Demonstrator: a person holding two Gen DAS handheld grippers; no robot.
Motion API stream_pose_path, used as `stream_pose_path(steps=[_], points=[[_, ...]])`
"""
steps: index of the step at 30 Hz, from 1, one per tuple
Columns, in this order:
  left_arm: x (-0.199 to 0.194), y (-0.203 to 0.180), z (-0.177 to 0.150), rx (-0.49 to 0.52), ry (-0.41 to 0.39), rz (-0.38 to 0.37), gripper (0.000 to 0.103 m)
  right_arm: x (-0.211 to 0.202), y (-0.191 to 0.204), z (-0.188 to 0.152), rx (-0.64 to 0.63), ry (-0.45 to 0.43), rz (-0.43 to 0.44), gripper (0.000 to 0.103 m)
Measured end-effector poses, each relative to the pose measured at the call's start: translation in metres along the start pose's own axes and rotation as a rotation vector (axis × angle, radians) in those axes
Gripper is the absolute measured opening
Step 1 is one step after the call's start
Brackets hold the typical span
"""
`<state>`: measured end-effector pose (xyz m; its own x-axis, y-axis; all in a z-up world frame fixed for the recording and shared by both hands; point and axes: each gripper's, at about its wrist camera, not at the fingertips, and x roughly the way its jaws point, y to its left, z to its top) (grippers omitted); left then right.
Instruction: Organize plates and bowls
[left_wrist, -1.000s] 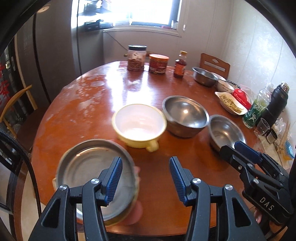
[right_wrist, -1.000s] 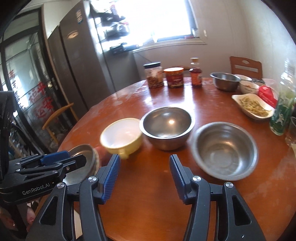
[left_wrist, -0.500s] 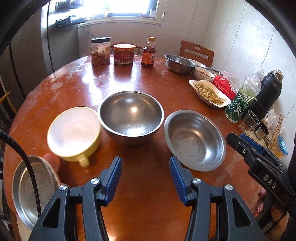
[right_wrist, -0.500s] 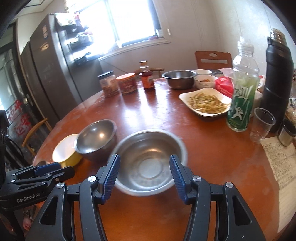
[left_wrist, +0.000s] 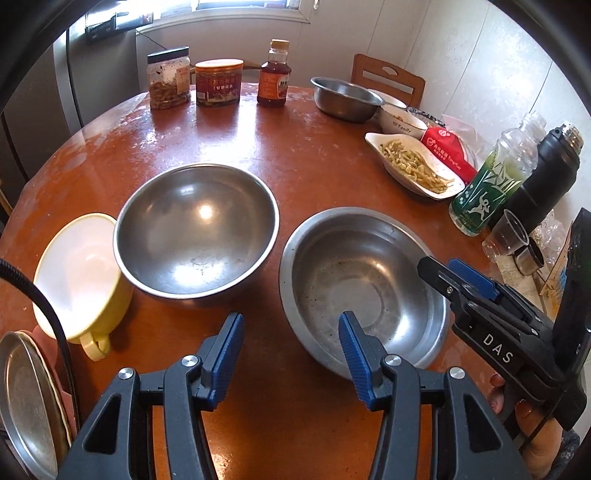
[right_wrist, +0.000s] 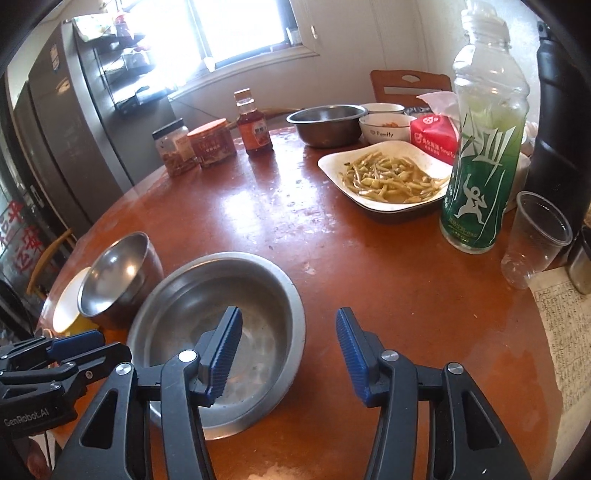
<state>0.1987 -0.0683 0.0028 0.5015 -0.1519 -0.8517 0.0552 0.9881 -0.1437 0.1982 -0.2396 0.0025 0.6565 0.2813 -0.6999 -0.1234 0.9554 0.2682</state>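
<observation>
Both grippers have swung from the metal plate (left_wrist: 26, 398) toward the shallow steel bowl (left_wrist: 364, 291); the right gripper (right_wrist: 288, 350) now straddles its rim, jaws closing, not gripping.

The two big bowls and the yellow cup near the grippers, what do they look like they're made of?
Deep bowl: likely stainless steel, polished, going by its grey sheen and sharp window glints.
Shallow bowl: also metal by its look, but duller, with a scuffed, speckled bottom.
Yellow cup: opaque yellow outside, white inside, with a moulded handle; a soft sheen suggests plastic or enamel, and the pictures leave that open.
</observation>
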Motion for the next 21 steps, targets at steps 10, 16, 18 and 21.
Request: stream_pose_path(steps=[10,16,18,21], points=[[0.018,-0.002,0.003,-0.004,0.017,-0.027,0.053,0.016,0.006,0.004,-0.036,0.011,0.012,0.03],[0.028,-0.004,0.002,0.005,0.041,-0.055,0.041,0.019,0.007,0.002,-0.049,0.015,0.002,0.026],[0.031,-0.006,0.0,0.014,0.053,-0.066,0.038,0.018,0.009,0.001,-0.054,0.018,0.01,0.026],[0.03,-0.008,-0.003,0.034,0.048,-0.051,0.038,0.016,0.01,-0.002,-0.061,0.018,0.003,0.025]])
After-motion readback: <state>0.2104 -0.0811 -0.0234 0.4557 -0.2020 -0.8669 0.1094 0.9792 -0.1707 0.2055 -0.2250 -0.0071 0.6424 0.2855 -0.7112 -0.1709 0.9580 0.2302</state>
